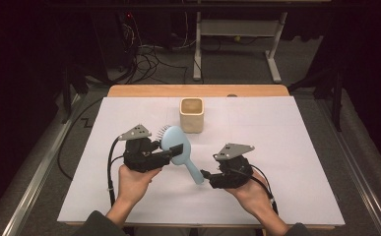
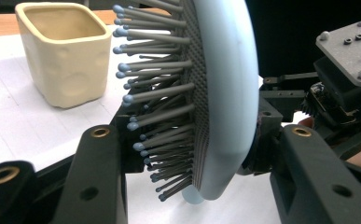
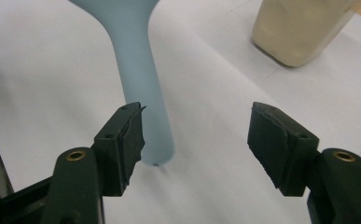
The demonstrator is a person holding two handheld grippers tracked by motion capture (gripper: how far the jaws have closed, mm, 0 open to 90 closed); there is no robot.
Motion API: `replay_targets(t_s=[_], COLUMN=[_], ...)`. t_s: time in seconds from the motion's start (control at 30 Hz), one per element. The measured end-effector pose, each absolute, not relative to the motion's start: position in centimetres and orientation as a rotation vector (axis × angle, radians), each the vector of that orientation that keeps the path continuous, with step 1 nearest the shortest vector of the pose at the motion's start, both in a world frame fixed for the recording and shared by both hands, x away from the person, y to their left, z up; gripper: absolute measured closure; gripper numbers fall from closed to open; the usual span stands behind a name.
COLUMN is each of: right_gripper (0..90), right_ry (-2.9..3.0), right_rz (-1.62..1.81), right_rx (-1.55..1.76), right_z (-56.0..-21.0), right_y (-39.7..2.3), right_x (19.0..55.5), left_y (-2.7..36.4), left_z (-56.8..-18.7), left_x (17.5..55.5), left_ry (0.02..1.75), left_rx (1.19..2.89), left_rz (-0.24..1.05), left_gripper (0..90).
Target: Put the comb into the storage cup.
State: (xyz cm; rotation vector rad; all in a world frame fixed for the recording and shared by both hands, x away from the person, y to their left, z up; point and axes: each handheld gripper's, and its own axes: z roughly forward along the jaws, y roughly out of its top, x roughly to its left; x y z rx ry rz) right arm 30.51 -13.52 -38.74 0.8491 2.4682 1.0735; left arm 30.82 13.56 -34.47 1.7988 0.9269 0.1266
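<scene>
Between the jaws of the left hand-held gripper (image 1: 171, 152) the head of a light blue hairbrush (image 1: 178, 147) is clamped; in the left gripper view the jaws are seen pressed on both sides of the brush head (image 2: 225, 93), with the grey bristles (image 2: 159, 93) pointed toward the cup side. The brush is held just above the white sheet (image 1: 286, 162) near the middle of the counter (image 1: 129, 91), its handle slanted toward the person and the right side. The right hand-held gripper (image 1: 206, 174) is seen at the handle's tip with its jaws spread wide; in the right gripper view the handle end (image 3: 155, 140) lies between the jaws, just beside one pad (image 3: 131, 135) and well apart from the other pad (image 3: 267, 140), so nothing is gripped there. Whether that near pad touches the handle cannot be told. Each gripper is carried in one of the person's hands, left hand (image 1: 134, 182) and right hand (image 1: 249, 194). A cream square cup (image 1: 192, 114) is stood upright on the sheet just behind the brush head, apart from it.
</scene>
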Motion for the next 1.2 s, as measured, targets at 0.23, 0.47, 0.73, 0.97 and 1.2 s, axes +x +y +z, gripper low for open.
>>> replay_targets(t_s=[0.23, 0.47, 0.73, 0.97, 1.2], right_gripper=[36.4, 37.6, 37.6, 36.1, 35.1], right_ry=[2.441, 2.367, 2.298, 2.257, 2.202], right_rz=[1.103, 1.16, 1.195, 1.231, 1.253], right_rx=[0.855, 0.87, 0.933, 0.998, 1.057], right_z=[-39.0, -39.1, -39.6, -40.5, -41.3], right_y=[-15.5, -17.7, -20.4, -22.5, -24.6], right_x=[29.9, 28.8, 27.8, 27.3, 26.8], left_y=[14.4, 15.0, 15.4, 15.8, 16.4], left_z=[-34.0, -33.7, -33.6, -33.3, -33.0], left_x=[30.8, 30.8, 30.7, 30.7, 30.7], left_ry=[0.939, 0.95, 0.96, 0.967, 0.98], left_rx=[1.788, 1.787, 1.787, 1.783, 1.781], left_rz=[0.147, 0.17, 0.183, 0.194, 0.218], left_gripper=[53.1, 53.0, 52.9, 52.7, 52.6])
